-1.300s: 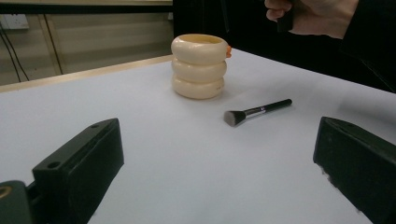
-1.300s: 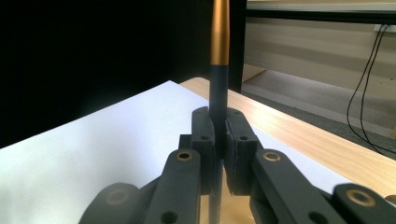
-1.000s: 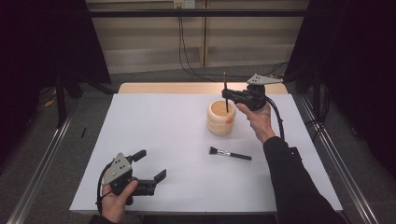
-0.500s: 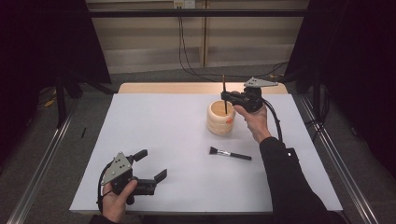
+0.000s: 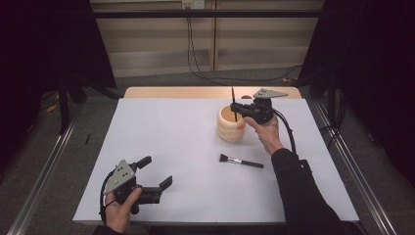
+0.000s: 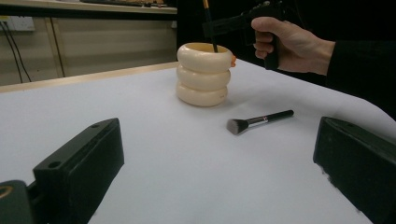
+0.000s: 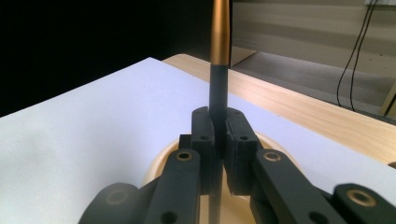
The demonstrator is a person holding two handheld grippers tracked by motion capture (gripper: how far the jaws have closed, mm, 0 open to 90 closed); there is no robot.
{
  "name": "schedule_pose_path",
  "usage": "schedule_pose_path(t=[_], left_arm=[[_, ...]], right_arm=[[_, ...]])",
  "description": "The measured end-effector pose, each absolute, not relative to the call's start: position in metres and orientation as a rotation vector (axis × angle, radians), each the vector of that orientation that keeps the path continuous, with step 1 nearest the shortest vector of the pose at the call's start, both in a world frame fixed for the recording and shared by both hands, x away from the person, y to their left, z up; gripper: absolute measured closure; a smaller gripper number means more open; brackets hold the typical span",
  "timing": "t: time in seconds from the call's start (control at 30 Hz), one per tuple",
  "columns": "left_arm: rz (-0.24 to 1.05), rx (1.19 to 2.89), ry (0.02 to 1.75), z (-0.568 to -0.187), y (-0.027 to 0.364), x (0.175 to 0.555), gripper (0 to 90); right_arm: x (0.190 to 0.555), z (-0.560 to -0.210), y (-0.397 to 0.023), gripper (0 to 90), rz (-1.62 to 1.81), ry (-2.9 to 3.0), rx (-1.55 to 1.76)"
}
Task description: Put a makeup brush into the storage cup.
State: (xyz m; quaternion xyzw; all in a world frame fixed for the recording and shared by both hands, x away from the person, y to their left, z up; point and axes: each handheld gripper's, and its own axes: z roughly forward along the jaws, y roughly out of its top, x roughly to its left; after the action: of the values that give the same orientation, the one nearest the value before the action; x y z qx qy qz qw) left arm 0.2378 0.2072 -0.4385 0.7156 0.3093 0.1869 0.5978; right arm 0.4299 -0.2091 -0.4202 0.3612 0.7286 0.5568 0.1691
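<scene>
While the right claw (image 5: pixel 235 106) is clamped tight on a thin brush (image 7: pixel 219 70), the brush stands straight up, with its low end going down into the cream cup (image 5: pixel 231 125). In the right claw's own view, the two black jaws squeeze the dark stick from both sides, and a gold part of the handle sticks up above them.

This brush looks very light and thin. Its stick is stiff and smooth, so I think it could slip or tip if the hold were loose. Holding it near the middle of the stick, as the claw does now, seems a good place. The soft hair end should not be squeezed. I cannot see that end, since it is down in the cup.

That cup looks like three fat rings stacked up. It seems light too, so a bump from the stick on its rim might push it or knock it over.

Another brush (image 5: pixel 241 161) with a black handle lies flat on the white tabletop (image 5: pixel 166 137), near the cup but not touching it. It is not in the way of going down.

Far off, the left claw (image 5: pixel 155 175) hangs wide open over the near edge of the tabletop, holding nothing. Nothing else stands close to the cup.
</scene>
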Motion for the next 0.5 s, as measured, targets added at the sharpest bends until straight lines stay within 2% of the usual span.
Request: schedule_pose_path(t=[0.5], left_arm=[[0.440,1.670,0.708,-0.438,0.205,0.237,1.7]], right_arm=[[0.427,-0.432,-0.210,83.6,1.580,2.074,1.057]])
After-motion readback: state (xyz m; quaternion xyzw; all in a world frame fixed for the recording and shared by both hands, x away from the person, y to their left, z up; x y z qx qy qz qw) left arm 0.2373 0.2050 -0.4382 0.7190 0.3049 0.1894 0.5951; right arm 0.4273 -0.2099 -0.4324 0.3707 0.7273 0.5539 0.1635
